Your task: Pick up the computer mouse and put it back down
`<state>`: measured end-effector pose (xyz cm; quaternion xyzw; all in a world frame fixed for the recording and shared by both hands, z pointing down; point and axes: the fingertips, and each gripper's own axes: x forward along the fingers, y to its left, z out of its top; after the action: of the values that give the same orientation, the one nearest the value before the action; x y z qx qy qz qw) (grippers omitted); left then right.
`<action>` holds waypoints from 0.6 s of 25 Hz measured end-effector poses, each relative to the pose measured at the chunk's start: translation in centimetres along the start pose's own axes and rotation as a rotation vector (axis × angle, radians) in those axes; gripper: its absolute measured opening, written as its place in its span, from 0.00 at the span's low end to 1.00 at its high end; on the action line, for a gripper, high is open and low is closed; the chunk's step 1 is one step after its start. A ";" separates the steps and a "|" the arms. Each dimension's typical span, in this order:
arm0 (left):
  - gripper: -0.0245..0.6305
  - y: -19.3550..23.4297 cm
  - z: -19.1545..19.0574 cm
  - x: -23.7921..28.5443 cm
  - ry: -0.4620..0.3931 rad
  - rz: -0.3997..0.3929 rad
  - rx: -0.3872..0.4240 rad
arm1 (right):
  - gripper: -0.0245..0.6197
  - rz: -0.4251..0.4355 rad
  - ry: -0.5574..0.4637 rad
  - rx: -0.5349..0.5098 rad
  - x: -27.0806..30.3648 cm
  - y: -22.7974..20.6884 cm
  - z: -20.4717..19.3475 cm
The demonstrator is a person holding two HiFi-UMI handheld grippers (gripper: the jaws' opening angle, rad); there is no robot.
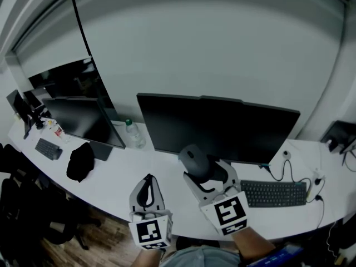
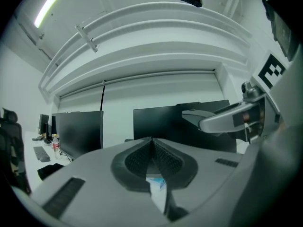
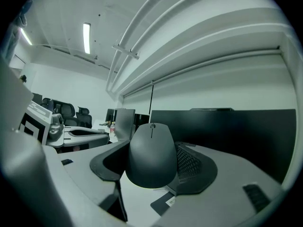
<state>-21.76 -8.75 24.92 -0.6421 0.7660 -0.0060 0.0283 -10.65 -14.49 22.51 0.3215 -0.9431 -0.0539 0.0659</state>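
A dark grey computer mouse (image 1: 194, 159) is raised above the white desk (image 1: 117, 177), in front of the big monitor. My right gripper (image 1: 203, 174) is shut on it, one jaw on each side. In the right gripper view the mouse (image 3: 151, 157) fills the gap between the jaws of that gripper (image 3: 154, 167), scroll wheel pointing away. My left gripper (image 1: 148, 189) hovers to the left of it, over the desk's front edge. Its jaws are shut with nothing between them, and the left gripper view shows the pads of the gripper (image 2: 152, 148) pressed together.
A wide dark monitor (image 1: 222, 129) stands behind the mouse, with a black keyboard (image 1: 273, 193) at its right and cables beyond. Further left are a second monitor (image 1: 83, 118), a water bottle (image 1: 132, 132), a black bundle (image 1: 80, 160) and a small keyboard (image 1: 48, 148).
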 end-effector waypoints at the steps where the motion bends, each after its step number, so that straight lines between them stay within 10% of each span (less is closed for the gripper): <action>1: 0.05 0.1 -0.1 0.0 -0.002 0.003 0.002 | 0.51 0.001 0.002 0.003 0.1 0.1 -0.1; 15: 0.05 0.8 -1.9 -0.2 0.035 -0.006 -0.024 | 0.51 0.021 0.068 0.016 1.4 1.3 -2.9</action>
<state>-22.60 -8.43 26.78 -0.6444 0.7646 -0.0080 0.0072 -12.02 -14.49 25.69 0.3136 -0.9441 -0.0346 0.0957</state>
